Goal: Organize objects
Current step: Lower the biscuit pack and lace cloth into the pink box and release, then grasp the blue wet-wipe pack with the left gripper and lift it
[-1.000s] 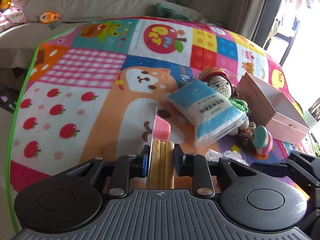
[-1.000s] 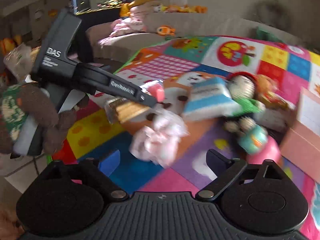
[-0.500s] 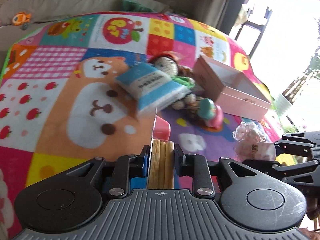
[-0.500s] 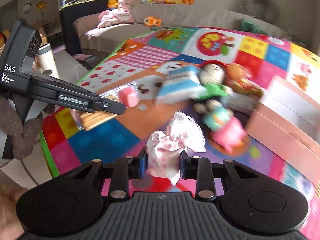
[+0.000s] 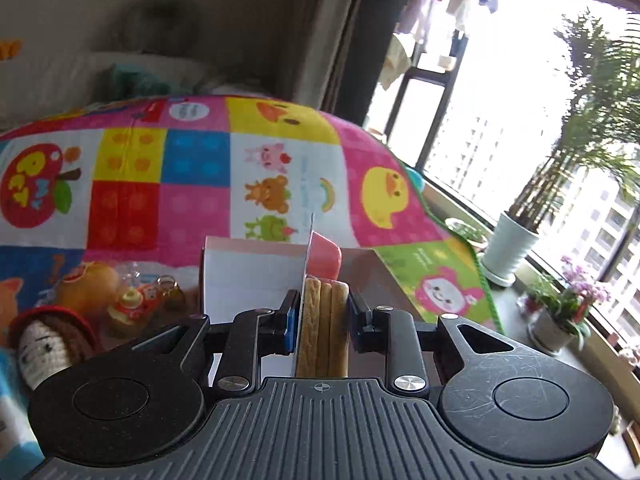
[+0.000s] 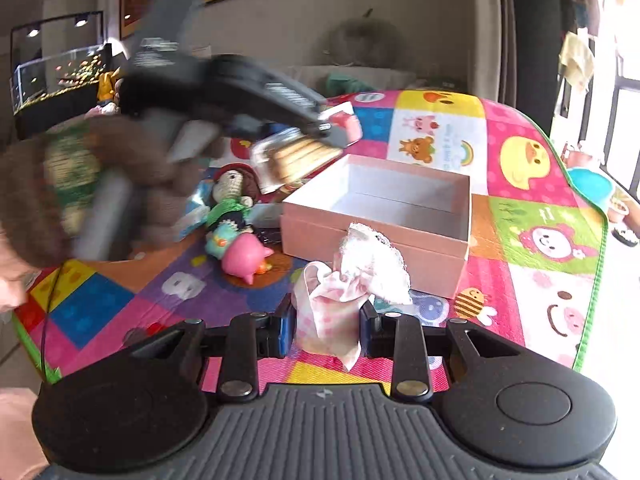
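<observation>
My left gripper (image 5: 322, 312) is shut on a clear packet of biscuit sticks with a pink cup (image 5: 323, 316). It holds the packet above the near left edge of the open pink box (image 5: 248, 276). In the right wrist view the left gripper (image 6: 320, 128) carries the packet (image 6: 296, 156) over the left corner of the pink box (image 6: 400, 216). My right gripper (image 6: 326, 320) is shut on a pink dotted cloth with white lace (image 6: 352, 280), just in front of the box.
A crochet doll (image 6: 234, 188), a pink and teal toy (image 6: 240, 252) and a blue-white packet (image 6: 192, 216) lie left of the box on the colourful play mat (image 6: 540, 216). Small toys (image 5: 128, 300) sit beside the box. Potted plants (image 5: 512, 248) stand by the window.
My left gripper has swung right with the biscuit packet, from over the mat to the box. My right gripper, shut on the cloth half a second ago, has carried it up to the box.
</observation>
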Demonstrator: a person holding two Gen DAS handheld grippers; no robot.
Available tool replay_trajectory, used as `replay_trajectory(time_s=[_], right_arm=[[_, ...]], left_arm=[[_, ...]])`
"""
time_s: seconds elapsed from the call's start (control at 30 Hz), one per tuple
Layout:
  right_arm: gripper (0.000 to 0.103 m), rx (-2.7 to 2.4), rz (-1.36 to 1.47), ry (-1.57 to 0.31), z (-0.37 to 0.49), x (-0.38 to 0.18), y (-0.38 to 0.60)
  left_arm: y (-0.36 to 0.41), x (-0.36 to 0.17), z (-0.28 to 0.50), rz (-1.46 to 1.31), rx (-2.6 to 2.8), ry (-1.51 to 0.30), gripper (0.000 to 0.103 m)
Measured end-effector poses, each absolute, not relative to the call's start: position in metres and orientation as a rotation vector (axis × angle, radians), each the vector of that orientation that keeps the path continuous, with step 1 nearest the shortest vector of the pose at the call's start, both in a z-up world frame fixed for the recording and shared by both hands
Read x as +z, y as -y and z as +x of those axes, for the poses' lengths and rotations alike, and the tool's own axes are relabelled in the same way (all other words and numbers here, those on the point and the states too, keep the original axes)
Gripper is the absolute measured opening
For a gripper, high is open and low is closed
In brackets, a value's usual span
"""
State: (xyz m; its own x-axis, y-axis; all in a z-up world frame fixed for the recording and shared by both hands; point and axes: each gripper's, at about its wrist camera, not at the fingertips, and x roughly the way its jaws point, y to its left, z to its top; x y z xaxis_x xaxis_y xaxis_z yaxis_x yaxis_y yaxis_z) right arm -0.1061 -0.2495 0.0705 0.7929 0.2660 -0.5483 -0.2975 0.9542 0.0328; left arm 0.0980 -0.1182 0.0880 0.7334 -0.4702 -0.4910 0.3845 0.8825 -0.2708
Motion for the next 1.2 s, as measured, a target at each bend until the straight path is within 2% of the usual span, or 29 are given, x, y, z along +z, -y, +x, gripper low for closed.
replay_trajectory(time_s=[0.13, 0.23, 0.37, 0.57, 0.7, 0.9, 0.93, 0.97, 1.0, 1.03, 1.07, 1.17, 1.2], right_arm=[[0.03, 0.28, -0.051, -0.613, -0.097, 0.059, 0.257], [0.03, 0.271, -0.049, -0.625, -0.091, 0.054, 0.26], [0.03, 0.256, -0.045, -0.603, -0.078, 0.059, 0.26], [0.03, 0.233, -0.013, -0.59, -0.017, 0.084, 0.258], [0.03, 0.253, 0.031, -0.668, 0.049, 0.085, 0.24], [0.031, 0.231, 0.067, -0.881, 0.139, 0.056, 0.208], [0.033, 0.219, 0.063, -0.926, 0.149, 0.048, 0.204], [0.048, 0.206, 0.06, -0.964, 0.155, 0.043, 0.201], [0.07, 0.189, 0.054, -0.986, 0.158, 0.039, 0.198], [0.079, 0.186, 0.047, -0.986, 0.157, 0.039, 0.195], [0.084, 0.188, 0.037, -0.975, 0.153, 0.04, 0.194], [0.085, 0.173, -0.004, -0.903, 0.129, 0.056, 0.198], [0.088, 0.173, -0.022, -0.854, 0.114, 0.064, 0.201]], left_arm=[[0.13, 0.061, 0.119, -0.095, -0.419, -0.703, 0.028], [0.117, 0.066, 0.099, -0.046, -0.368, -0.647, 0.028], [0.076, 0.091, 0.068, -0.162, -0.411, -0.541, 0.028], [0.022, 0.086, -0.001, -0.135, -0.52, -0.552, 0.028], [0.0, 0.061, -0.035, -0.084, -0.507, -0.596, 0.028], [-0.022, 0.036, -0.049, -0.078, -0.473, -0.663, 0.028], [-0.025, 0.034, -0.048, -0.083, -0.466, -0.672, 0.028], [-0.027, 0.032, -0.046, -0.088, -0.457, -0.684, 0.028], [-0.03, 0.029, -0.045, -0.098, -0.447, -0.696, 0.028], [-0.033, 0.027, -0.043, -0.116, -0.44, -0.705, 0.028], [-0.035, 0.025, -0.042, -0.138, -0.438, -0.71, 0.028], [-0.04, 0.024, -0.037, -0.203, -0.431, -0.724, 0.028], [-0.04, 0.027, -0.037, -0.215, -0.434, -0.709, 0.028]])
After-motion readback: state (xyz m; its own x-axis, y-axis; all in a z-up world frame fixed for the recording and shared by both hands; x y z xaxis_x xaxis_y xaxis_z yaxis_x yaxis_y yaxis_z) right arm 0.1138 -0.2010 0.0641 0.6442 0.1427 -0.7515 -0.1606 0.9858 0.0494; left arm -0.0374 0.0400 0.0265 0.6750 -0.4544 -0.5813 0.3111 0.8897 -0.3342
